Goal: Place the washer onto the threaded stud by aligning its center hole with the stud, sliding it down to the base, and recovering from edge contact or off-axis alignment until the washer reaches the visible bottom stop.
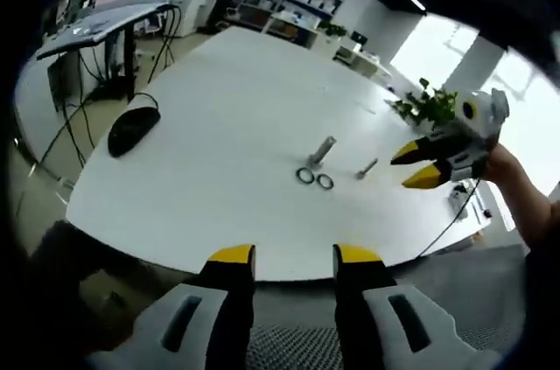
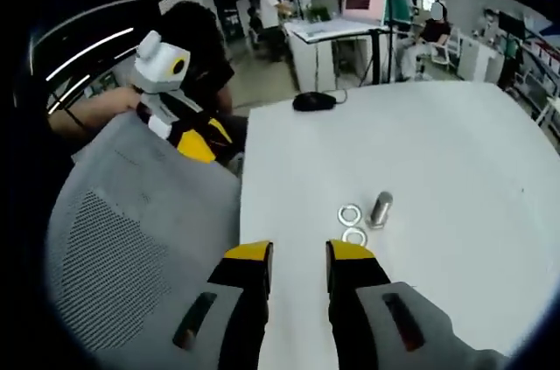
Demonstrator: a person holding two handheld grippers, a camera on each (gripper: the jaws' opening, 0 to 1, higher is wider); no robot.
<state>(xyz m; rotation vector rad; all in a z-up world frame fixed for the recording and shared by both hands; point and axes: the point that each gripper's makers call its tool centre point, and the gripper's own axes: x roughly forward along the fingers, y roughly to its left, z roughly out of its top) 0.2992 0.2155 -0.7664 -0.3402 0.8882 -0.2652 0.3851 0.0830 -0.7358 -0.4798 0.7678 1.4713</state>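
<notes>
At the bottom of the left gripper view the left gripper rises with its two yellow-tipped black jaws standing apart, released, nothing between them, hanging over the near rim of the white table. Past the tips, right of the frame's centre, two washers lie flat on the tabletop, thin metal rings with dark open centres, just beside each other and possibly touching. Just above them stands the threaded stud, a short grey metal cylinder that looks tilted in this view, near the washers but apart from them. A small bolt lies on its side a little to the right. At the right edge the right gripper comes in, a hand behind it, its yellow tips parted and empty. A black mouse sits on the table at the left of the frame, and a green plant shows in the upper right.

In the right gripper view the right gripper stands at the bottom, jaws apart and holding nothing, above the table. Just beyond its tips the two washers lie one above the other in the frame, with the stud upright just to their right. A grey mesh chair back takes the lower left. Above it, the left gripper shows its yellow tips. The mouse lies at the table's upper edge
</notes>
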